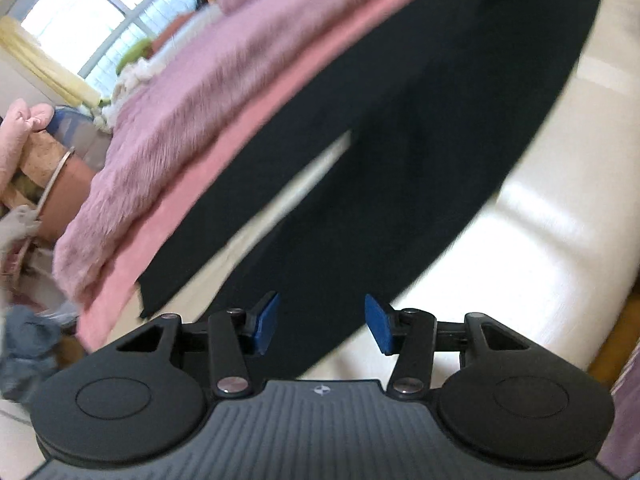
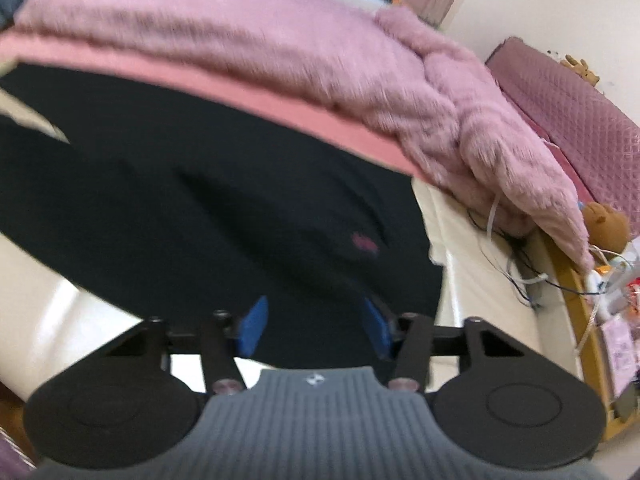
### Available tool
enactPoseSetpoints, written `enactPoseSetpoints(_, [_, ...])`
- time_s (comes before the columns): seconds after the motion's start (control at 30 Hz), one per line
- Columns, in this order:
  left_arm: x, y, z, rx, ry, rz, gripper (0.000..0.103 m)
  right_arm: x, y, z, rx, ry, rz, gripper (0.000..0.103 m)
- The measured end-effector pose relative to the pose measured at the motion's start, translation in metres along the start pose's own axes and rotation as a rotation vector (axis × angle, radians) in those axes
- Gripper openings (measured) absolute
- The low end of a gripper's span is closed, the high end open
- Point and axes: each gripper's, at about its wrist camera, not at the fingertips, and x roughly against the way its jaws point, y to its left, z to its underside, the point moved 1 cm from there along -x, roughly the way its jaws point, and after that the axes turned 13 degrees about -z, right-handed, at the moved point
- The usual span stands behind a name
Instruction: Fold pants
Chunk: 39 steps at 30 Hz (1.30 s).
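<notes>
Pants (image 1: 400,160) lie flat and dark on the cream bed surface (image 1: 540,208), legs spread in a narrow V with a sliver of cream showing between them, and I'm bringing both tools in over them now. My left gripper (image 1: 322,322) hangs above the hem end of the nearer leg, blue pads (image 1: 266,320) apart with dark cloth showing in the gap but nothing pinched. My right gripper (image 2: 314,326) sits over the waist end, near the small pink logo (image 2: 364,242), jaws likewise apart, fabric under them and not clamped, though motion blur makes the contact hard to call. The pink fleece blanket (image 2: 280,40) is bunched along the far edge of the pants, just touching them, so I want to keep clear of it. To do this well, I judge I should drop each tool to the near edge of the cloth, catch one layer cleanly, hem and waistband, then lift both together so the near leg swings over the far one without dragging. As for containers, the left view shows what may be a brownish pot (image 1: 68,184) off the bed's end; what it holds I can't tell.
</notes>
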Motion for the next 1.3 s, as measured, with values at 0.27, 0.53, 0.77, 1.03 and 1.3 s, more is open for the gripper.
enactPoseSetpoints(0.27, [-0.034,-0.012,0.037,-0.187,0.146,-0.126,0.053,-0.035,-0.042,0.024,-0.051,0.096,0.049,0.046])
enactPoseSetpoints(0.53, [-0.046,-0.024,0.042,-0.333,0.112,-0.219,0.048,-0.048,-0.051,0.033,-0.112,0.103,0.053,0.049])
enactPoseSetpoints(0.77, [-0.051,-0.027,0.041,-0.342,0.097,-0.195,0.022,-0.053,-0.063,0.036,-0.112,0.111,0.048,0.049])
enactPoseSetpoints(1.03, [-0.054,0.004,0.023,-0.029,0.178,-0.17,0.0,-0.046,-0.056,0.044,0.295,0.156,-0.03,0.048])
enactPoseSetpoints(1.3, [-0.049,0.033,-0.001,0.148,0.204,-0.21,0.0,-0.07,-0.051,0.056,0.675,0.34,-0.094,0.032])
